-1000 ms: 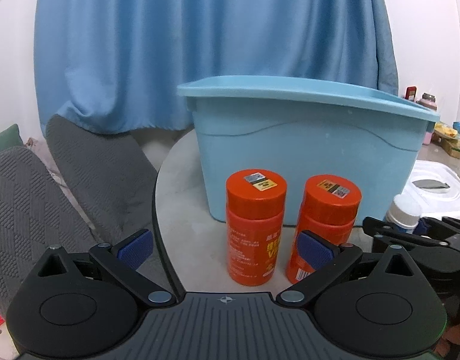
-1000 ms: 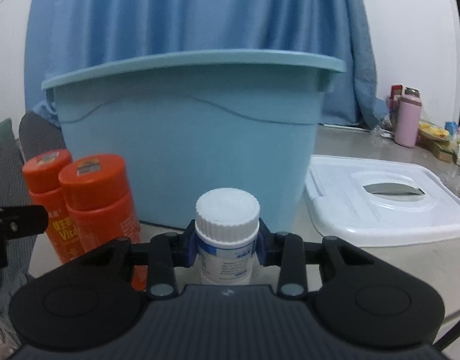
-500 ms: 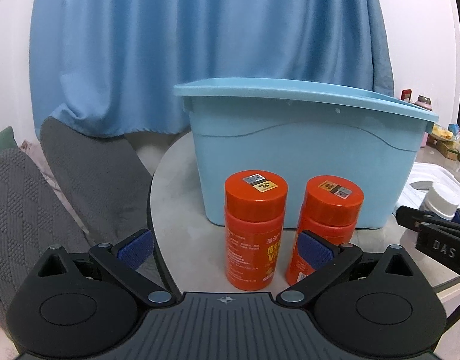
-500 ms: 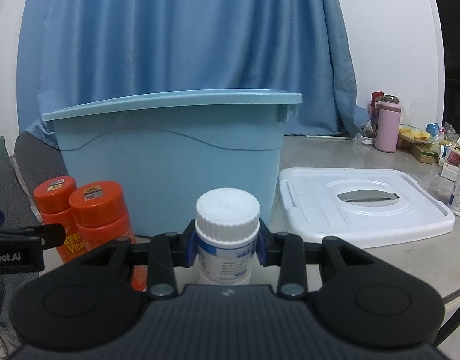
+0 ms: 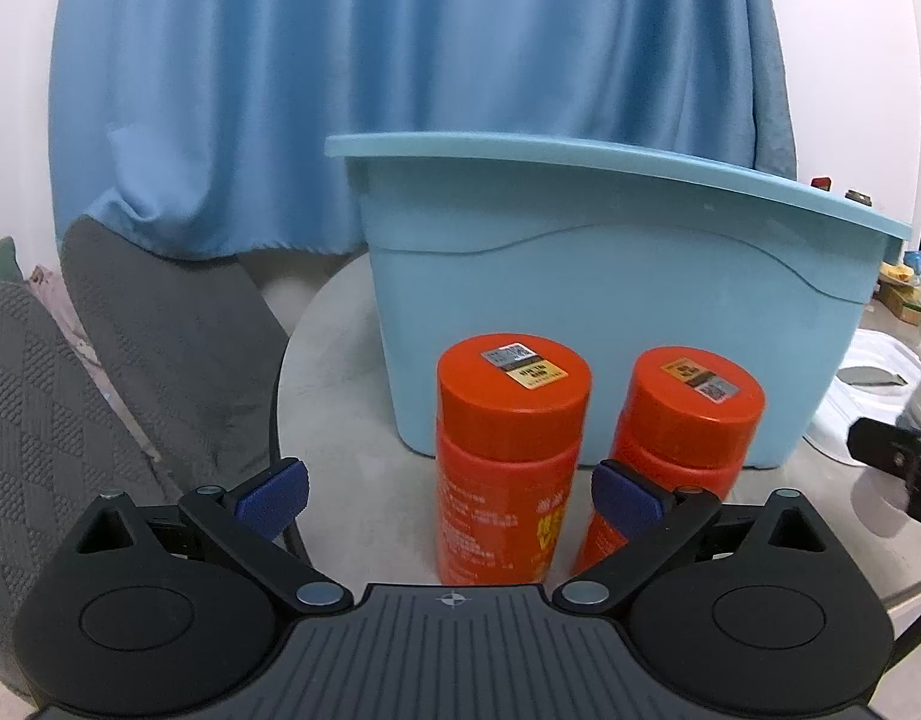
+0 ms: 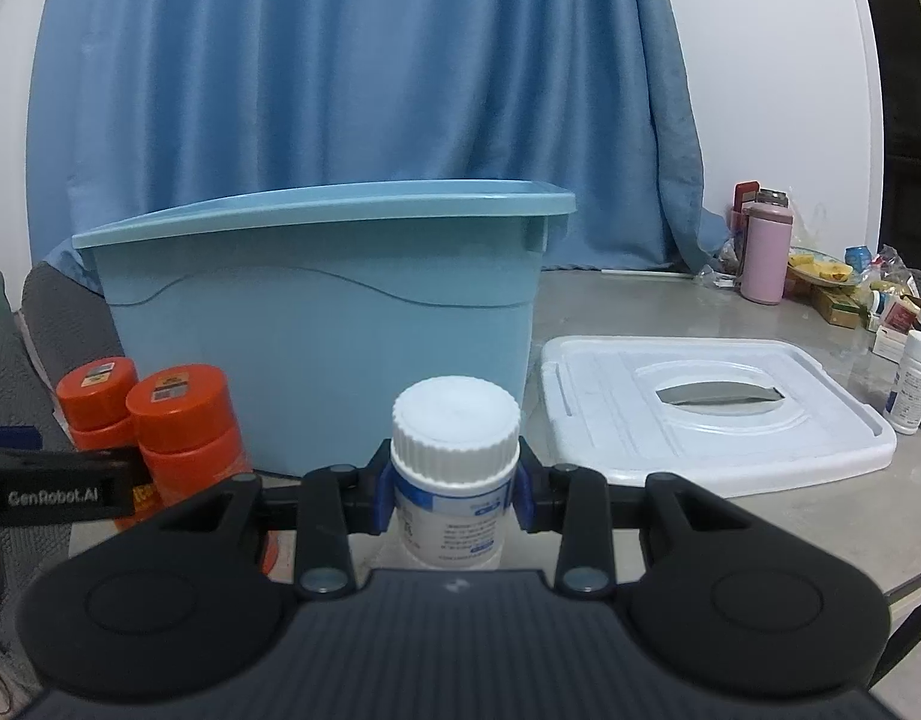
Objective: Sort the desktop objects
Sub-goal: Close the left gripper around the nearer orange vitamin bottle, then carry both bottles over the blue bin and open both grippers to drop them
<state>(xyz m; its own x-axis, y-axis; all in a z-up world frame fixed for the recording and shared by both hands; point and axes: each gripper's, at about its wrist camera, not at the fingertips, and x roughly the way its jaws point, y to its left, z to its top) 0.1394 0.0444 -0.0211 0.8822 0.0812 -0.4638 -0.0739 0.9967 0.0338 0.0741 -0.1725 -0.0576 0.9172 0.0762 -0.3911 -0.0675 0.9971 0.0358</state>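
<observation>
White pill bottle point(image 6: 455, 468): one, white ribbed cap, blue-and-white label, upright. Held just below the cap between the two blue pads point(image 6: 386, 489) of the right gripper point(image 6: 454, 495), in front of the blue bin point(image 6: 322, 330). Whether its base touches the table point(image 6: 610, 306) cannot be told; the gripper body hides it.

Right gripper: level, pointing at the bin's near wall; fingers drawn in to the bottle's width, clamped on it from both sides.

Left gripper point(image 5: 451, 486): level, low over the table edge, aimed at the bin. Fingers spread wide, holding nothing. The left orange bottle point(image 5: 508, 450) stands between the pads; the right pad point(image 5: 625, 498) overlaps the right orange bottle point(image 5: 682, 444) in this view, contact unclear.

Orange bottles: two, orange caps with small stickers, upright, side by side, just in front of the bin's left corner.

Blue bin: one, open-topped, on the table; contents not visible.

White lid point(image 6: 712, 402): one, flat on the table just right of the bin, oval recessed handle.

Background: pink flask point(image 6: 766, 255), one; small white bottle point(image 6: 916, 384) at the far right edge among mixed packets, too small to count. Blue curtain point(image 6: 370, 72) behind; grey cushions point(image 5: 70, 396) to the left.
</observation>
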